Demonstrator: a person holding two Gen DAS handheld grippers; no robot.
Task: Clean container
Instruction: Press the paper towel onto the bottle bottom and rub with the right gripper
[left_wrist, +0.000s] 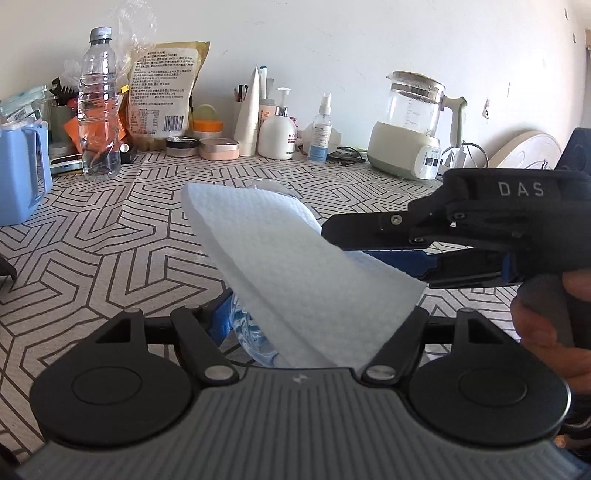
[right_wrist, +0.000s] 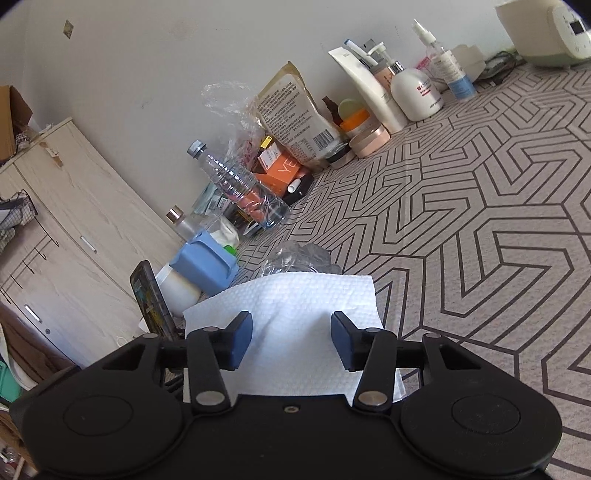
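- Clear plastic container (left_wrist: 255, 332): held low between the left tongs (left_wrist: 314, 325), mostly hidden under a white paper towel (left_wrist: 291, 266); far rim pokes out past the towel's top edge.
- Same container in right wrist view (right_wrist: 299, 258): crinkled clear plastic just beyond the towel (right_wrist: 295, 332), above the patterned tabletop (right_wrist: 480, 221).
- Left tongs: blue pad (left_wrist: 219, 317) against the container's side, other pad hidden by the towel; closed on the container.
- Right tongs (right_wrist: 291, 339): jaws apart, blue pads (right_wrist: 240, 339) on either side of the towel's middle, gap showing on both sides; nothing gripped.
- Right tongs seen from left wrist (left_wrist: 369, 243): coming in from the right, tips at the towel's right edge, towel draped over the lower blue finger.
- Bare hand (left_wrist: 546, 317) on the right tool's handle.
- Towel: draped over the container, sloping down toward the left camera.
- Back of tabletop by the wall: water bottle (left_wrist: 99, 107), printed food bag (left_wrist: 166, 92), white pump bottle (left_wrist: 277, 129), small spray bottle (left_wrist: 320, 129), glass kettle on cream base (left_wrist: 413, 125).
- Blue pitcher (left_wrist: 22, 173) at the left edge.
- Right wrist view also: phone (right_wrist: 151, 299) propped upright left of the towel, wooden cabinet (right_wrist: 74, 206) beyond it.
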